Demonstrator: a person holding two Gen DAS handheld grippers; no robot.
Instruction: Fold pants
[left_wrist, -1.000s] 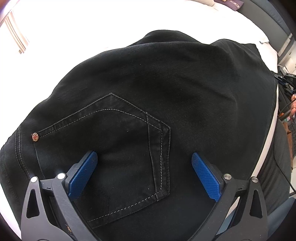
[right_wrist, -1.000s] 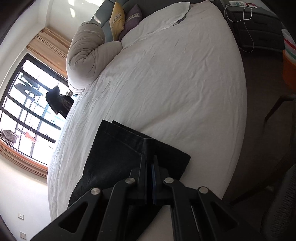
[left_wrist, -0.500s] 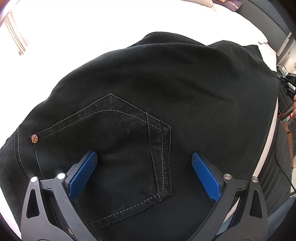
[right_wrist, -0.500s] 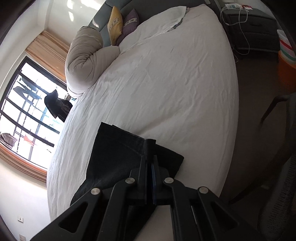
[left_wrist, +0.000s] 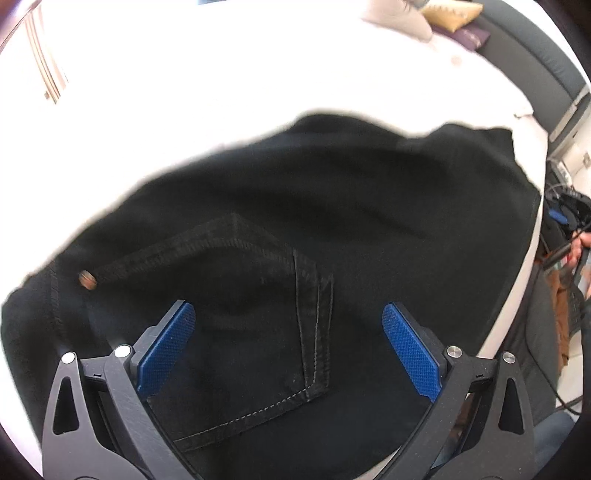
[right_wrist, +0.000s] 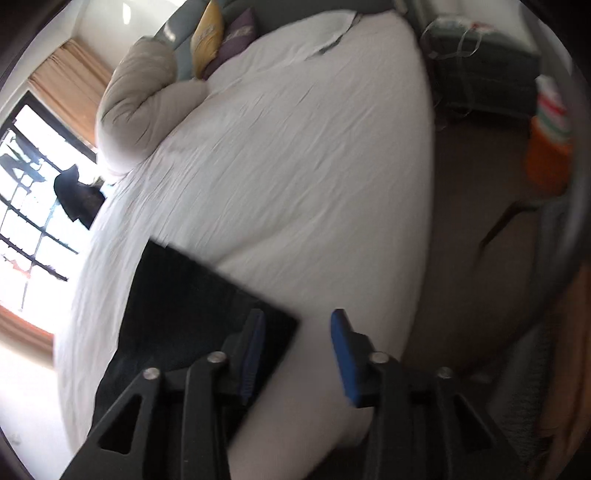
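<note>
While tongs (left_wrist: 288, 339) gape, stitched black pants (left_wrist: 332, 206) lie flat.

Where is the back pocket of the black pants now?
In the left wrist view, the back pocket lies low and centre on the black pants, under the open left gripper.

Pants (right_wrist: 192, 306) edges blurred (right wrist view especially).
</note>
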